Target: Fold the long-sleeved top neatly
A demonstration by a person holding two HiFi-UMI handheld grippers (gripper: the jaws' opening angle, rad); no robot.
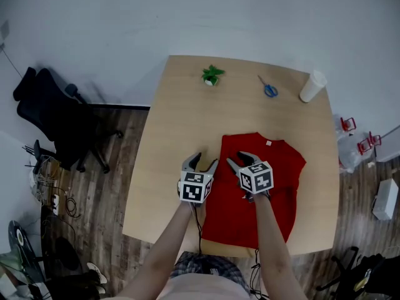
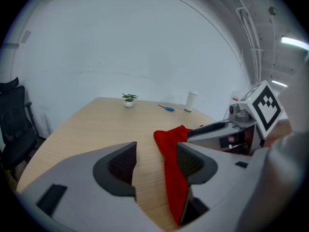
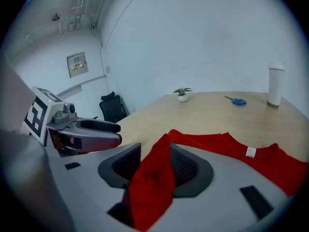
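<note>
The red long-sleeved top (image 1: 275, 186) lies on the wooden table (image 1: 181, 124), neck label toward the far side, its left part folded in. My right gripper (image 1: 236, 158) is over the top's near-left area. In the right gripper view a raised fold of the red cloth (image 3: 152, 178) stands between the right gripper's (image 3: 154, 156) jaws; a gap shows at the left pad, so they stand open. My left gripper (image 1: 206, 160) hovers just left of the top's edge, open. Bare wood shows between the left gripper's (image 2: 155, 151) jaws, and the cloth edge (image 2: 173, 168) runs along its right finger.
At the table's far side stand a small potted plant (image 1: 212, 75), blue scissors (image 1: 269, 89) and a white cup (image 1: 312, 86). A black office chair (image 1: 53, 114) stands on the floor to the left. Boxes and red items lie to the table's right.
</note>
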